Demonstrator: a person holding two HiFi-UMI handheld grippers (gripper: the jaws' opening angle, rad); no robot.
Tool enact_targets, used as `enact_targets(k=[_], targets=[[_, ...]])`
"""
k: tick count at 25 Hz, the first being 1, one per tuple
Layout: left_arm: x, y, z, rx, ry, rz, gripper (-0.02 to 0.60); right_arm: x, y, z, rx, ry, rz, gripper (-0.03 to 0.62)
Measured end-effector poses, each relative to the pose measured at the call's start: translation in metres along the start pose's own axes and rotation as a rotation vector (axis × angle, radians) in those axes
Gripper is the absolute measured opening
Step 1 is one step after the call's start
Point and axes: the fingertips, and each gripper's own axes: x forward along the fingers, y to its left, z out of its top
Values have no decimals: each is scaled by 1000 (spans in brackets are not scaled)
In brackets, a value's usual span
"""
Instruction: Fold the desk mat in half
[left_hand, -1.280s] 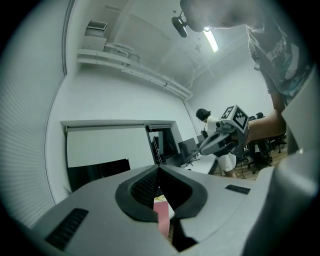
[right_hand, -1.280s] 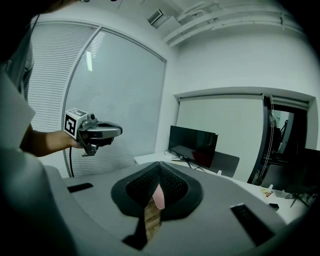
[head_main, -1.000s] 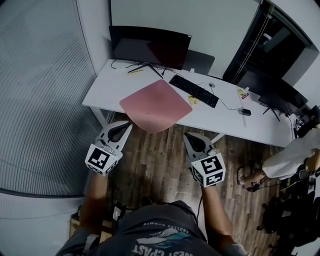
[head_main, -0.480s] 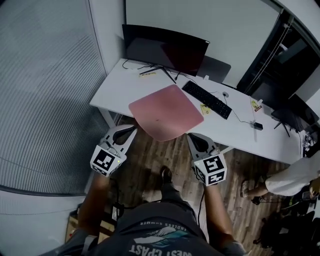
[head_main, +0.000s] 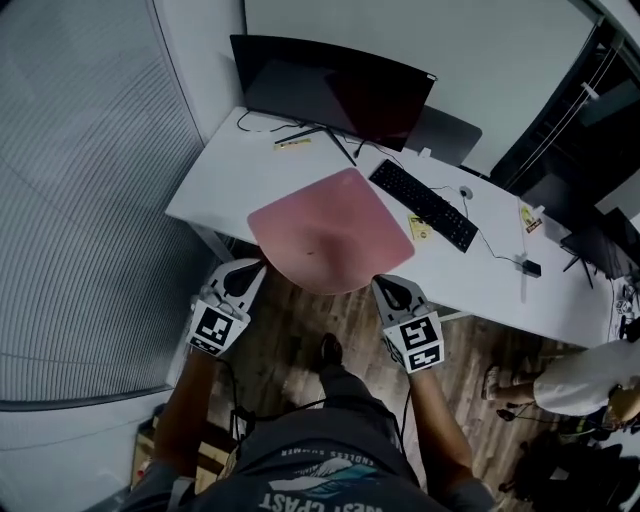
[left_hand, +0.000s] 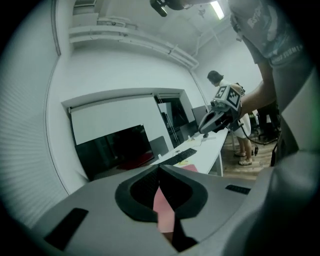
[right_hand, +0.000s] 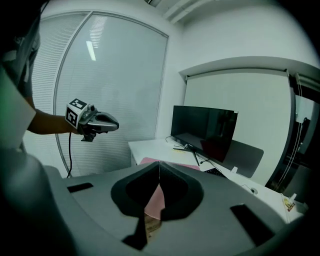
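The pink desk mat (head_main: 330, 230) lies flat on the white desk (head_main: 225, 170), its near rounded edge hanging over the desk's front. My left gripper (head_main: 252, 268) is shut and empty, just below and left of that overhanging edge. My right gripper (head_main: 383, 284) is also shut and empty, just off the mat's near right edge. In the left gripper view the closed jaws (left_hand: 159, 167) point at the mat (left_hand: 163, 212), with the right gripper beyond. In the right gripper view the closed jaws (right_hand: 159, 164) frame a strip of the mat (right_hand: 155, 200).
A dark monitor (head_main: 335, 90) stands at the desk's back and a black keyboard (head_main: 425, 205) lies right of the mat, with cables and small items further right. A blind-covered glass wall (head_main: 90, 200) runs on the left. Another person (head_main: 590, 380) stands at the far right on the wood floor.
Both grippers have moved forward and down toward the mat's overhanging near edge. They stay shut. The mat has not moved.
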Motion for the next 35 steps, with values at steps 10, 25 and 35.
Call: enact_targets(k=[10, 25, 35], targets=[[55, 0, -154, 250, 329, 1, 18, 72, -16, -114, -303, 194, 41, 25], [112, -30, -324, 578, 619, -16, 385, 134, -16, -243, -940, 365, 71, 319], [128, -35, -348, 583, 603, 95, 411, 160, -25, -261, -1236, 300, 27, 362]])
